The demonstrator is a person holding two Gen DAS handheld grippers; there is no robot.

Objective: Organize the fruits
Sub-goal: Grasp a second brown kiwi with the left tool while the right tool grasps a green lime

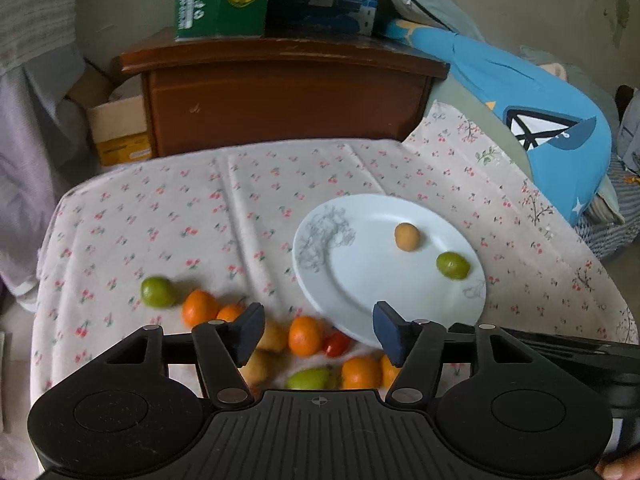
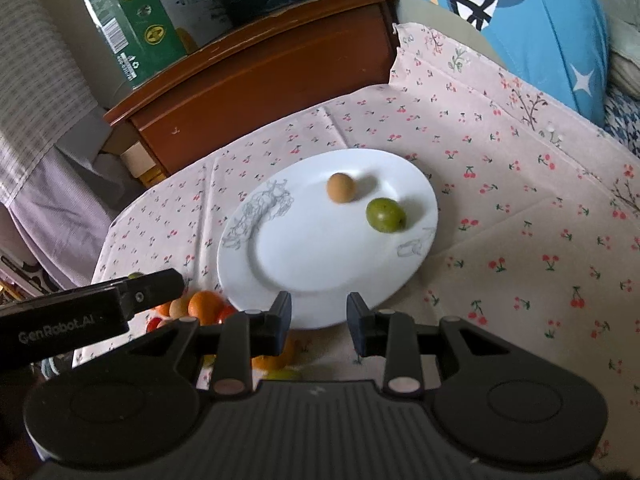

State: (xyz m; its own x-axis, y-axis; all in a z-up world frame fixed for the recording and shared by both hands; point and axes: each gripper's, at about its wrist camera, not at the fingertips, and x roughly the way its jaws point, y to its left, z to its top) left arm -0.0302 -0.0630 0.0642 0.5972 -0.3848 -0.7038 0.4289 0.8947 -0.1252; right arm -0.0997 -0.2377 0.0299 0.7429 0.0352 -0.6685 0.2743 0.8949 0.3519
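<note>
Two fruits are already set on the white plate (image 2: 280, 256): a tan round fruit (image 2: 341, 187) and a green one (image 2: 385, 215), lying near each other on its far side, apart and not touching. Much more is left to be moved, it is judged. A loose cluster of oranges (image 1: 306, 335), a small red fruit (image 1: 337, 343), yellowish pieces and another green piece is seen on the cloth just beside the plate's near rim, and a lone green fruit (image 1: 157, 291) lies off at the cluster's left edge.

Nothing is held by the left gripper (image 1: 319, 332); its jaws stand apart over the cluster. The right gripper (image 2: 319, 320) is poised at the plate's near rim, its jaws narrowly parted and empty.

The table (image 2: 520, 240) is covered by a pale cloth printed with small cherries, creased and folded at the right. A dark wooden cabinet (image 1: 280, 96) is seen behind it, with a green carton (image 1: 220, 0) on top, and a blue cushion (image 1: 540, 112) is propped to the right. The far wall looks plain and a little stained.
</note>
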